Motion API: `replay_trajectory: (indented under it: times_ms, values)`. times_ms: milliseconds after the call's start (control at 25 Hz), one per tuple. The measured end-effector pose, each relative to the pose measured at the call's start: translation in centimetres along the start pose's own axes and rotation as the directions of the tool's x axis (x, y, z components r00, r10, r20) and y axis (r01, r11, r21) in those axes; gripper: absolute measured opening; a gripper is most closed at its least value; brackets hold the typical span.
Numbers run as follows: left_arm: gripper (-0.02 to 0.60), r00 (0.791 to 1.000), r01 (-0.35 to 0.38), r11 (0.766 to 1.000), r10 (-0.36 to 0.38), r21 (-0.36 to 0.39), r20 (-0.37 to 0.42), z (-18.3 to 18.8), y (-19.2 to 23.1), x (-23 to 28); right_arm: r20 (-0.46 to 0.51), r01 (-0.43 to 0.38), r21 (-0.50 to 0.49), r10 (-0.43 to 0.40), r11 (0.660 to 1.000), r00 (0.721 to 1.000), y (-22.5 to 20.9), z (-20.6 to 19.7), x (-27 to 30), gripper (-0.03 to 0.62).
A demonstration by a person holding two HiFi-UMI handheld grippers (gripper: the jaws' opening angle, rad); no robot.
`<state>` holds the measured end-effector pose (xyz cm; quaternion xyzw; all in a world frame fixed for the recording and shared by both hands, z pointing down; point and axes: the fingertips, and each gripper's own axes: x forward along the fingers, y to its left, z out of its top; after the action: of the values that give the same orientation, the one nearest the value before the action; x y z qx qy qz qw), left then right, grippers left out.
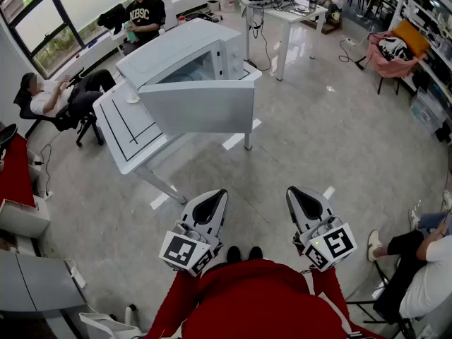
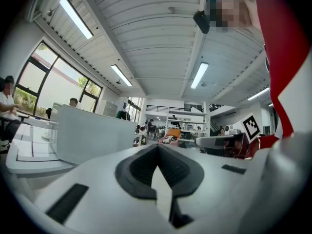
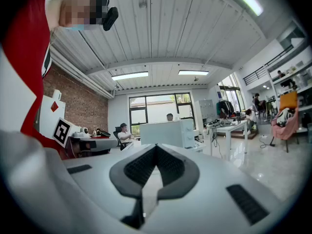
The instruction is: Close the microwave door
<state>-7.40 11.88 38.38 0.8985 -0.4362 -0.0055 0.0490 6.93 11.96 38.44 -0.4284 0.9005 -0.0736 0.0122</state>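
A white microwave (image 1: 185, 56) stands on a white table (image 1: 124, 141) ahead of me, and its door (image 1: 196, 107) hangs wide open with its flat face toward me. Both grippers are held low near my body, well short of the table. My left gripper (image 1: 210, 202) is shut with nothing in it, and so is my right gripper (image 1: 300, 198). In the left gripper view the shut left gripper (image 2: 157, 148) points past the door (image 2: 92, 136). In the right gripper view the right gripper (image 3: 156, 148) points toward the microwave (image 3: 168, 132).
One person (image 1: 145, 14) stands behind the table and another (image 1: 53, 97) sits at its left. A second white table (image 1: 282, 14) stands at the back, with a pink chair (image 1: 392, 51) to its right. A seated person (image 1: 424, 260) is close on my right. Tiled floor lies between me and the microwave.
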Motion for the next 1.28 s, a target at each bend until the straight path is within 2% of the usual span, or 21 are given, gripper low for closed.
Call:
replay_trajectory:
  times_ms: [600, 960, 1080, 1280]
  values:
    - [0.008, 1.000, -0.012, 1.000, 0.012, -0.007, -0.010, -0.5, 1.0, 0.4, -0.013, 0.004, -0.008, -0.004, 1.000, 1.000, -0.6, -0.5, 0.7, 0.009]
    - [0.008, 0.999, -0.006, 0.998, 0.003, -0.055, -0.046, -1.9, 0.9, 2.2, -0.042, -0.004, 0.034, 0.005, 0.999, 0.999, -1.9, -1.7, 0.4, 0.011]
    - [0.009, 0.998, -0.040, 0.998, 0.037, -0.047, -0.058, -2.1, 1.7, 3.9, -0.036, 0.018, 0.043, -0.016, 0.999, 0.999, -3.2, -1.6, -0.2, 0.011]
    - [0.009, 0.990, -0.138, 0.990, 0.139, 0.031, -0.034, -0.7, 4.3, 7.0, -0.016, 0.050, 0.054, -0.049, 0.997, 0.999, -5.5, -1.2, -1.7, 0.011]
